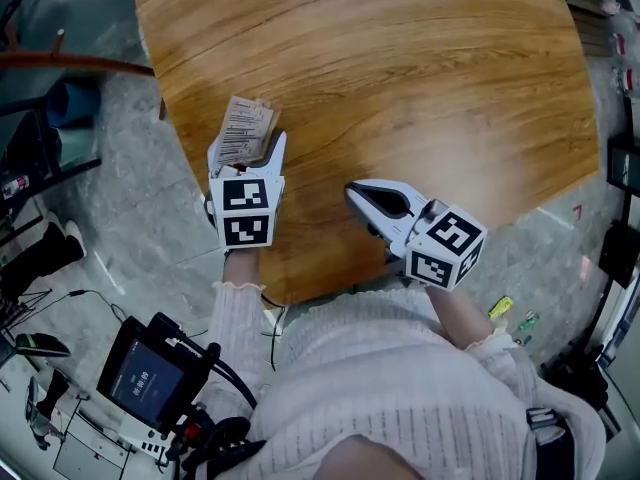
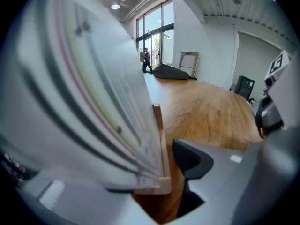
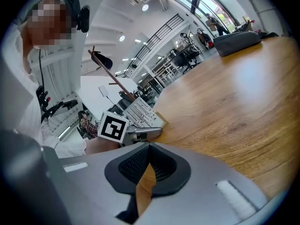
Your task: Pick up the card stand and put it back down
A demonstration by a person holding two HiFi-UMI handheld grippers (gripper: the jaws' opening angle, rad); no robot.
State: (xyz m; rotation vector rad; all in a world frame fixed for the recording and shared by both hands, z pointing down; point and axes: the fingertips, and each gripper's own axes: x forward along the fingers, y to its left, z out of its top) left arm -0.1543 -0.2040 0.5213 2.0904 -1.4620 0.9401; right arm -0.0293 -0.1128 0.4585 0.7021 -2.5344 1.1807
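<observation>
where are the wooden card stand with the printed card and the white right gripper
wooden card stand with printed card [image 1: 243, 128], head view, card face
white right gripper [image 1: 353, 193], head view, tips of shut jaws

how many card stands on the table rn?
1: the wood-based stand holding a printed card, at the wooden table's near-left edge, between the open left tongs. None seems hidden.

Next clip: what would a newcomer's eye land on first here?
The card stand, a printed card in a wooden base, is at the left edge of the wooden table, between the parted fingers of the left gripper. The right gripper, shut and empty, is over the table's near edge.
</observation>
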